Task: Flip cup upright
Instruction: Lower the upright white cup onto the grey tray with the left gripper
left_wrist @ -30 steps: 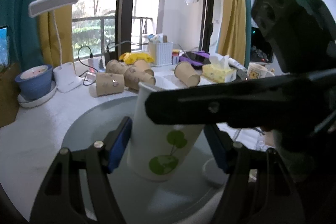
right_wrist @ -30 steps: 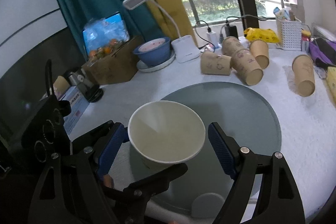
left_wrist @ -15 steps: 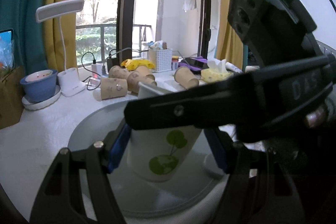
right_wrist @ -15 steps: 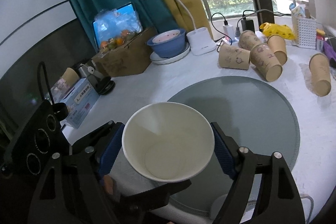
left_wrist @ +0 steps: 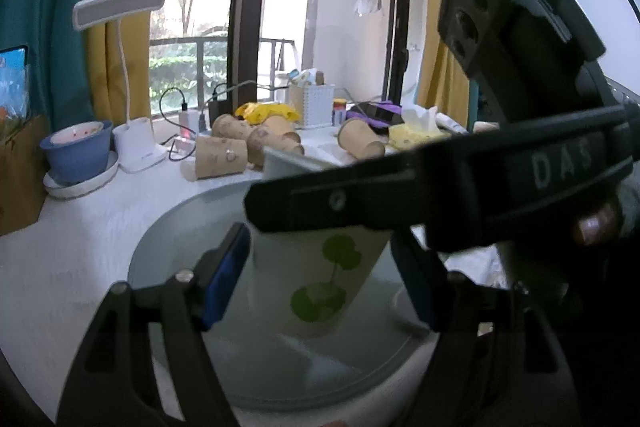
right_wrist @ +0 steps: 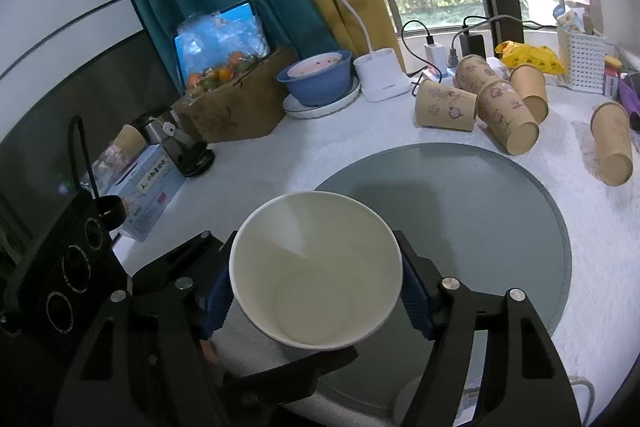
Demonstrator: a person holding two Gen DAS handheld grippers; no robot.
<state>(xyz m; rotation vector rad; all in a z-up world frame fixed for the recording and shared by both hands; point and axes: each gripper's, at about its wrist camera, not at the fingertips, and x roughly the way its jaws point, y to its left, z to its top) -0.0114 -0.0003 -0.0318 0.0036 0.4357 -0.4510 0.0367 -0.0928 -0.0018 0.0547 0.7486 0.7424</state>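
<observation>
A white paper cup (left_wrist: 316, 267) with a green leaf print is held mouth up above the grey round mat (left_wrist: 192, 247). My right gripper (right_wrist: 316, 291) is shut on the cup (right_wrist: 316, 267); its blue pads press the sides just under the rim, and I look down into the empty cup. My left gripper (left_wrist: 320, 271) stands around the cup's lower part with small gaps between its blue pads and the cup wall. The right gripper's black body (left_wrist: 440, 187) crosses the left wrist view and hides the cup's upper part.
Several brown paper cups (right_wrist: 480, 107) lie on their sides at the back of the white table (right_wrist: 280, 155). A white desk lamp (right_wrist: 380, 75), a blue bowl (right_wrist: 316, 79), a cardboard box (right_wrist: 236, 107), chargers and a white basket (right_wrist: 580, 59) stand behind. A tissue box (right_wrist: 148, 187) is at left.
The cup has risen and tilted further upright in my right gripper, which has closed in on it. The left gripper has stayed around it.
</observation>
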